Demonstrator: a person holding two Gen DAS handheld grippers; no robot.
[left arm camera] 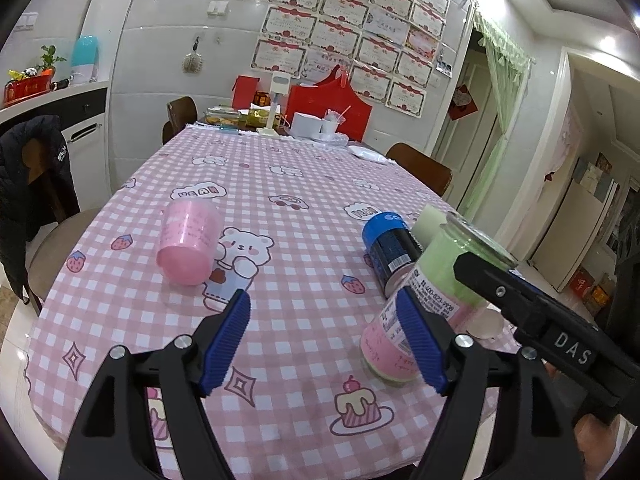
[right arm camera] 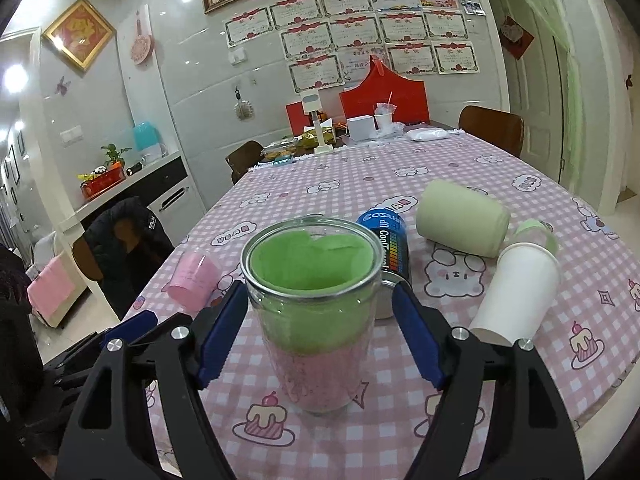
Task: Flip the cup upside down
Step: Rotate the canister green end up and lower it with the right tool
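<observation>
A clear glass cup (right arm camera: 316,312) lined with green paper above and pink below stands upright on the checked tablecloth (right arm camera: 400,168), mouth up. My right gripper (right arm camera: 320,332) is open with its blue pads on either side of the cup, apart from it. In the left wrist view the same cup (left arm camera: 436,292) stands at the right, with the right gripper's black arm across its rim. My left gripper (left arm camera: 324,340) is open and empty above the cloth, left of the cup.
A pink cup (left arm camera: 188,244) stands mouth down at the left. A blue can (right arm camera: 386,248) lies behind the glass cup. A pale green cup (right arm camera: 460,220) lies on its side and a white paper cup (right arm camera: 516,288) stands upside down at the right. Boxes and dishes crowd the far end.
</observation>
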